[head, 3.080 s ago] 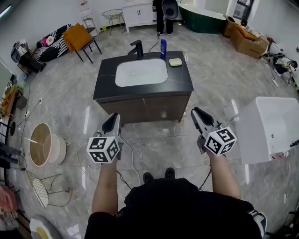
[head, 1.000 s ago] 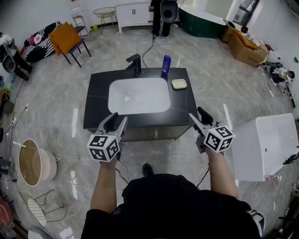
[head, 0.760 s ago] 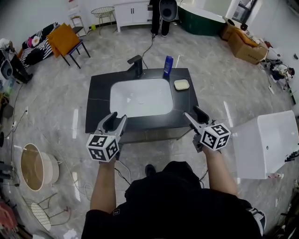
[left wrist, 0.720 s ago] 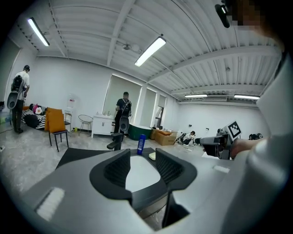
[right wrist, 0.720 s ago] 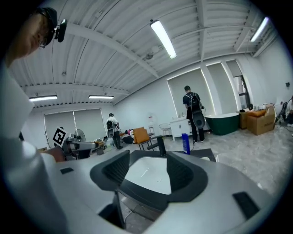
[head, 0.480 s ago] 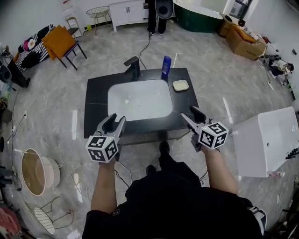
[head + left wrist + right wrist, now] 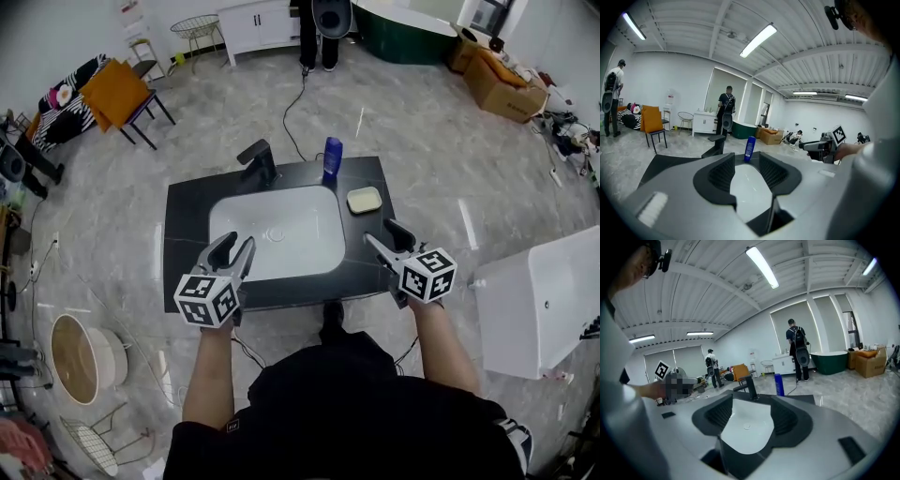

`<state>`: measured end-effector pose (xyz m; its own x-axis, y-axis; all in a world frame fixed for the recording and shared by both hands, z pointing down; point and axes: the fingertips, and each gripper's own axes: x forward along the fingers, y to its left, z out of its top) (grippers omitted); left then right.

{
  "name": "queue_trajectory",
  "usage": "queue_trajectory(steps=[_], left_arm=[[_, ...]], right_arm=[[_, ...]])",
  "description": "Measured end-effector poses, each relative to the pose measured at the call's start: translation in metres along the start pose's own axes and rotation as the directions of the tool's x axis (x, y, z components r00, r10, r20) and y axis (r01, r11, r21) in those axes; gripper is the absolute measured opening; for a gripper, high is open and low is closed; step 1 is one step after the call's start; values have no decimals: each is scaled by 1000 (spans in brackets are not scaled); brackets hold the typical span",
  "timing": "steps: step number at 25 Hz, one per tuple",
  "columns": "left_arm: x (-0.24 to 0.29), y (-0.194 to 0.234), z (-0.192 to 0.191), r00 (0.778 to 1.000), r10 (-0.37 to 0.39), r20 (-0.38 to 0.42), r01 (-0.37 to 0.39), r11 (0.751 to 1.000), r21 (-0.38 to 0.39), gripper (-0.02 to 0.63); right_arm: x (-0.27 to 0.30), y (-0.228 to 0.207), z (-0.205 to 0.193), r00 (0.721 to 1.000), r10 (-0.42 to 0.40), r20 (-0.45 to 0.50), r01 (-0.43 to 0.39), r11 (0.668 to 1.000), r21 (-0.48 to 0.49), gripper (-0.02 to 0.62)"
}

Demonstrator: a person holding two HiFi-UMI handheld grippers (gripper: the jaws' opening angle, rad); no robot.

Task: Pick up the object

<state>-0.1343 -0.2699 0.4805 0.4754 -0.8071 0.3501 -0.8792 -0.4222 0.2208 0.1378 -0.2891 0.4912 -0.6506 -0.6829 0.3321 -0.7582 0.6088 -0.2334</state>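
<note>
— Black stone top on the vanity (image 7: 183, 234), centre of the frame, largest thing within reach. Only one of it, with one white basin (image 7: 234, 239) sunk in the middle.

— And along the far edge?

— One black faucet (image 7: 255, 159) at upper left of the top, bent over the basin so as to pour into it. One blue bottle (image 7: 332, 159) upright just right of that, at the back rim, likely parked there to stay handy and clear of the splash. One pale soap dish (image 7: 364, 200) lower and further right, flat on the stone beside the basin, apart from the bottle.

— Grippers?

— Two. Left gripper (image 7: 234, 246) at lower left of the top, right gripper (image 7: 382, 234) at lower right, both held roughly level over the near edge and pointed across the basin. Jaws spread wide on each, nothing between them but the white bowl beyond. Looks like a ready stance ahead of a reach, neither one committed to anything.

— Which thing to pick up?

— Hard to say from the task alone. Probably the blue bottle or the soap dish, both on the right half of the top, well apart from either gripper, nearer the right one. Nothing lifted yet.
</note>
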Motion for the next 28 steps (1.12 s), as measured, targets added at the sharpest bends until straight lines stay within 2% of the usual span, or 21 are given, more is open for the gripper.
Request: queue_trajectory(steps=[6, 10, 19, 22, 28], left_arm=[[64, 4, 23, 1000, 15, -20, -15, 1000, -6, 163], [91, 7, 32, 999, 27, -26, -27, 1000, 15, 163], [123, 39, 25, 998, -9, -60, 8, 1000, -21, 163], [133, 46, 22, 997, -29, -73, 27, 999, -34, 163], [150, 50, 5, 991, -64, -115, 57, 997, -57, 163]], right_arm=[[46, -50, 1, 997, 46, -65, -47, 999, -13, 224], [71, -72, -6, 989, 77, -130, -84, 995, -55, 224], [123, -86, -32, 952, 74, -296, -124, 980, -155, 224], [136, -88, -44, 931, 70, -358, -147, 970, -192, 225], [163, -97, -83, 871, 50, -489, -201, 944, -260, 236]])
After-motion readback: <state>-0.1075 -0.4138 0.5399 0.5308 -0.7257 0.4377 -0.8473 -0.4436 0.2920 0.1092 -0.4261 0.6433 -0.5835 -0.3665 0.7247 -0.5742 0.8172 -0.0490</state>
